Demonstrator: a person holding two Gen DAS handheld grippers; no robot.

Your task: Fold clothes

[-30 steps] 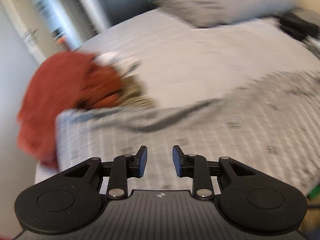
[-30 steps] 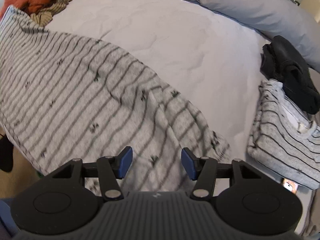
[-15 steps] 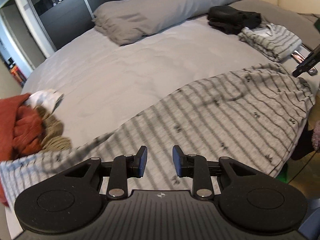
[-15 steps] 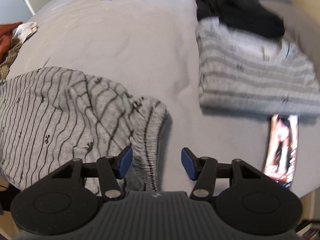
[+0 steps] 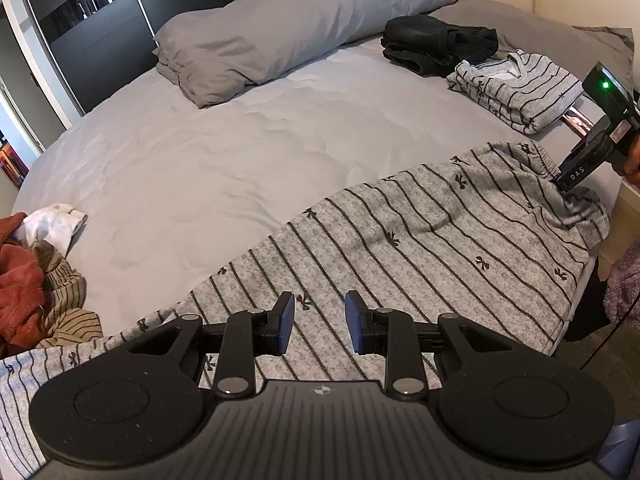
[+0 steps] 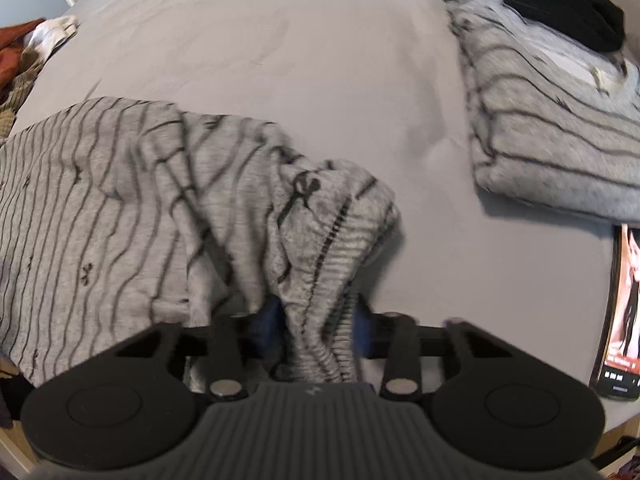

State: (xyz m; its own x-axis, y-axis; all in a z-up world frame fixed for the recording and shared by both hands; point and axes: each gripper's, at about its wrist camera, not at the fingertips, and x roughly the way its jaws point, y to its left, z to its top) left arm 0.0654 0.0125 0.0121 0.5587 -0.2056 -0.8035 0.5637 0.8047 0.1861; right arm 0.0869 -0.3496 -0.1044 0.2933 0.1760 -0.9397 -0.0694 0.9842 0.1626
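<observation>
Grey striped trousers [image 5: 420,248] lie spread along the near edge of the bed [image 5: 240,140]. My left gripper [image 5: 320,322] hovers just above their middle, open, with nothing between its blue pads. At the right end, my right gripper [image 6: 316,320] points steeply down. Its jaws are closing with the bunched ribbed waistband [image 6: 340,248] filling the gap between them. The left wrist view shows this right gripper [image 5: 564,186] tip-down on the waistband, a hand behind it.
A folded striped top [image 5: 520,88] and folded black garment [image 5: 436,40] sit at the far right of the bed, with a phone [image 6: 618,312] beside them. Grey pillows [image 5: 280,28] line the head. A loose pile of red and tan clothes [image 5: 32,280] lies at the left edge.
My right gripper has come down from over the trousers onto the waistband edge and its jaws have narrowed around it. My left gripper swung away from the red pile to above the trousers.
</observation>
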